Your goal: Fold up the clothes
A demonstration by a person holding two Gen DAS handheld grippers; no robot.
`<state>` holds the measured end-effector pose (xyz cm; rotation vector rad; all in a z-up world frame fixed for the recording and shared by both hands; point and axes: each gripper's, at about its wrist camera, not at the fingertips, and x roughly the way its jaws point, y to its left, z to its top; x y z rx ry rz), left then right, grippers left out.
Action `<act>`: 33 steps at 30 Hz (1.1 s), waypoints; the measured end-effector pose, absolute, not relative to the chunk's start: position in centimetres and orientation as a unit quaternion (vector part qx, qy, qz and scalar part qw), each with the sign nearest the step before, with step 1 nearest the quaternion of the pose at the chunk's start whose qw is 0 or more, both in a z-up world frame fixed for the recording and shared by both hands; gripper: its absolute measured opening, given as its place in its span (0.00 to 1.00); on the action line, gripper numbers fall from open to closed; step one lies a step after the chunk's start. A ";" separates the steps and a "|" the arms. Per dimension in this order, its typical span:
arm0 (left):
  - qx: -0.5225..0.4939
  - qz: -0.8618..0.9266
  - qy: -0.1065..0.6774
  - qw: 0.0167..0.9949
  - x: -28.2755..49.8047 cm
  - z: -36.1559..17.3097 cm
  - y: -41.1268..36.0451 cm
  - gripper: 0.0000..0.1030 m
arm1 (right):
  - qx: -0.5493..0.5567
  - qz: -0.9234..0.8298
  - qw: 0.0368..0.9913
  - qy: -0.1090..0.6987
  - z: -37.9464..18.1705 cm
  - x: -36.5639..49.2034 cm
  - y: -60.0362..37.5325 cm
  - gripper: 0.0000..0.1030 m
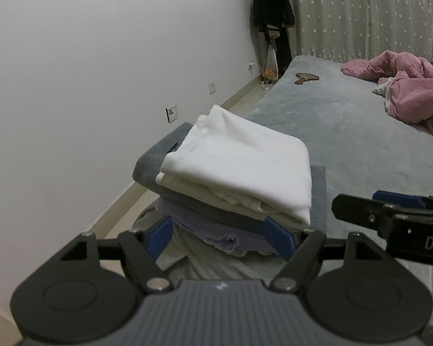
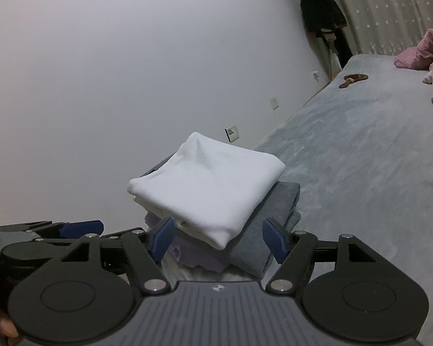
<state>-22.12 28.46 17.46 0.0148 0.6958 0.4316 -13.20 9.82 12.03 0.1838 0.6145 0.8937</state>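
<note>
A stack of folded clothes sits on the near corner of the grey bed. A white garment is on top, then a grey one, a purple one and a pale one at the bottom. My left gripper is open, its blue pads flanking the stack's near edge at the purple layer. My right gripper is also open, with the corner of the white garment and the grey garment between its pads. Neither grips the cloth. Each gripper shows at the edge of the other's view: the right gripper, the left gripper.
A crumpled pink quilt lies at the far right of the bed, and a small brown object near its far end. A dark coat hangs in the corner by starred curtains. A strip of floor runs between the white wall and the bed.
</note>
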 end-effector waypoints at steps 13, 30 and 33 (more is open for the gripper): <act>0.012 0.221 0.339 0.914 -22.2 17.0 28.3 0.92 | 0.103 0.421 0.850 0.300 11.6 -12.9 9.6 0.82; 0.009 0.229 0.357 0.906 -21.9 16.0 28.7 1.00 | 0.118 0.413 0.848 0.309 11.0 -12.8 9.7 1.00; 0.012 0.233 0.357 0.904 -21.8 15.9 28.6 1.00 | 0.118 0.412 0.849 0.309 11.0 -12.9 9.7 1.00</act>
